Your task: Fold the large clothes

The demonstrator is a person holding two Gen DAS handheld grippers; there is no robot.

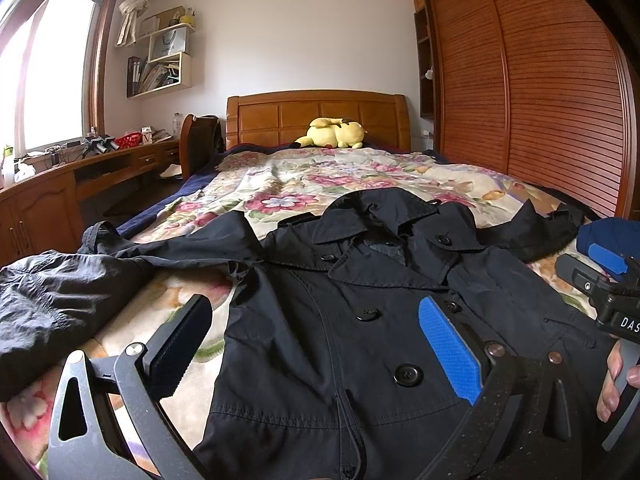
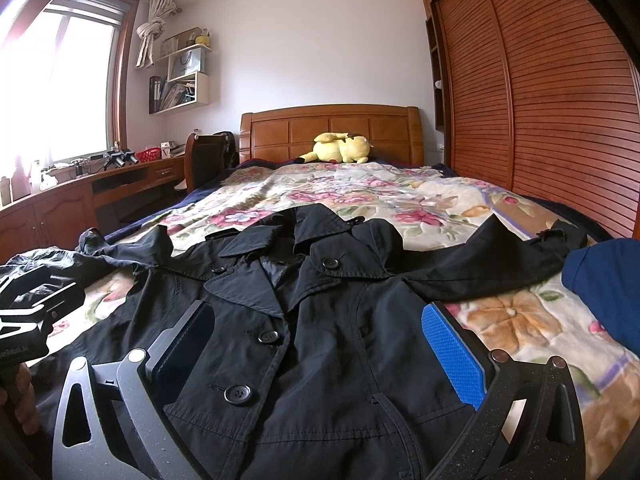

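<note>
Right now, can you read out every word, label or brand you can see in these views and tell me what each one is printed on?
"DAS": cut off at the frame edge, on the right hand-held gripper body, seen from the left wrist view.
"...enRobot.AI": partly hidden, on the left hand-held gripper body, seen from the right wrist view.
White paper bag on the wall shelf: dark print, too small to read.
Binders on the shelf: spines unreadable.
Black coat: no visible text.

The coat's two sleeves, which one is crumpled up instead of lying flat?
The sleeve on the window side of the black coat: it is bunched into a wrinkled heap, while the wardrobe-side sleeve stretches out fairly flat.
</note>
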